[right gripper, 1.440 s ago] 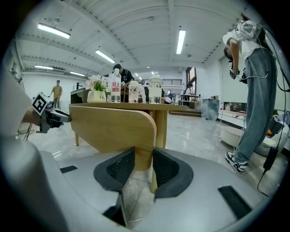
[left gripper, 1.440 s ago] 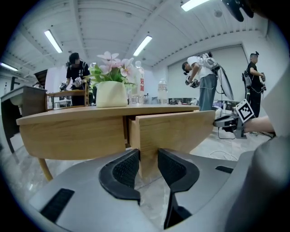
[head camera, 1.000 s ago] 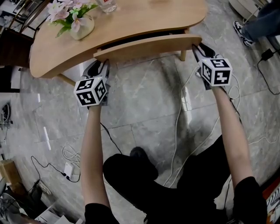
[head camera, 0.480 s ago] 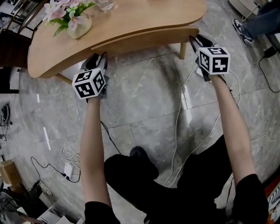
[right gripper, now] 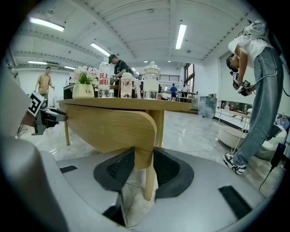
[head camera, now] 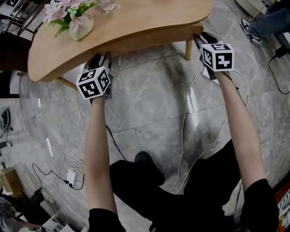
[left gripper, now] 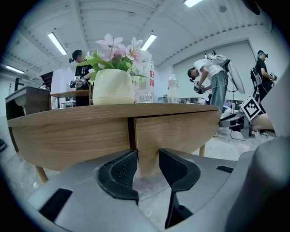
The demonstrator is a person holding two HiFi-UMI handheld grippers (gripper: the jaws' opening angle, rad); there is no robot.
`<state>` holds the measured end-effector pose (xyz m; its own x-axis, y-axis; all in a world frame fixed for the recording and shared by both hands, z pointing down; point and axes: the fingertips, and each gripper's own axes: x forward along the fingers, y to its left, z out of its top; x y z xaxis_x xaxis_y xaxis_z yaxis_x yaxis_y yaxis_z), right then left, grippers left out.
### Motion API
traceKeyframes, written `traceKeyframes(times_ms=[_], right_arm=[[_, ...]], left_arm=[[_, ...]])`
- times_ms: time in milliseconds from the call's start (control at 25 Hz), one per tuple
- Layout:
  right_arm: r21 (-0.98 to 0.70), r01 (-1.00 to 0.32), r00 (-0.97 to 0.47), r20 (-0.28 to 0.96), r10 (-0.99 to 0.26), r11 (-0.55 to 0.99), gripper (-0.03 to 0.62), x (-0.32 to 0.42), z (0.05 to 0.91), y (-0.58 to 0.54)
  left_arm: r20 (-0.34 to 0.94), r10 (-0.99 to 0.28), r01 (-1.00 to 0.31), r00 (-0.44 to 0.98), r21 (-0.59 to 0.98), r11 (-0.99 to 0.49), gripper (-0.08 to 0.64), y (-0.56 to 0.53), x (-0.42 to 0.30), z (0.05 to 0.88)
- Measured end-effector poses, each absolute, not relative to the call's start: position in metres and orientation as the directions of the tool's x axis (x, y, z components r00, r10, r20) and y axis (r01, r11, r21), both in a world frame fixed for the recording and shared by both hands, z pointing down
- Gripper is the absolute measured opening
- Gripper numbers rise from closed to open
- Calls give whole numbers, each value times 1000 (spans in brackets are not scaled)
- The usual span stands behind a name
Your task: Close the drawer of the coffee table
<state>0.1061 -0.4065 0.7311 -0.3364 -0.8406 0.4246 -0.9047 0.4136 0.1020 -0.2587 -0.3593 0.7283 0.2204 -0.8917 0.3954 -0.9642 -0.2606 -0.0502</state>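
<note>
Left gripper (left gripper: 147, 168): jaws part-way apart and just been opening. The drawer front (left gripper: 181, 131) has its left end between the pads, with a gap at the right pad.
Drawer front: straight ahead of both grippers, flush under the coffee table (head camera: 136, 18) top.
Right gripper (right gripper: 138, 165): jaws clamped on the drawer front's rounded right end.

Coffee table (head camera: 136, 20): light honey wood with fine lengthwise grain. The drawer front (left gripper: 176, 131) matches it.

Vase (head camera: 82, 28), 11 o'clock: cream, holding pink-and-white flowers (head camera: 58, 10) with green leaves.

Floor (head camera: 149, 104): grey marble tiles with paler veining.

Cables (head camera: 183, 136): white at centre, black at 8 o'clock.

Person's trousers (head camera: 149, 190), 6 o'clock: black.

Bystander's shoe (head camera: 249, 31), 2 o'clock: black and white.
</note>
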Motion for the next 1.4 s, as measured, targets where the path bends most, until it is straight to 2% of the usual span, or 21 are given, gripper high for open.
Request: traceKeyframes(times_ms=[400,720,1000,1200,1400], right_arm=[[155,-910,-297,401,-867,384,120,106,726,-393],[137,-923,-288,372,-883,358,120,103,700,-361],[95,-907,-353,363,-862,411,120,87,634,-337],[46,-892,-405,365,-838,451,121,73,568,-309],[45,-874,-434,373,-820,484,121,62,472,-278]], left_arm=[[379,-906,-965,189,-97,-242,193,-349,-256,723],[329,-927,-968,181,-106,-227,190,-316,-260,693],[253,-947,-964,199,-123,-235,181,-274,-266,618],[278,-943,-967,183,-123,-224,178,-228,-279,551],[269,-938,-961,219,-105,-254,178,-198,-267,449]])
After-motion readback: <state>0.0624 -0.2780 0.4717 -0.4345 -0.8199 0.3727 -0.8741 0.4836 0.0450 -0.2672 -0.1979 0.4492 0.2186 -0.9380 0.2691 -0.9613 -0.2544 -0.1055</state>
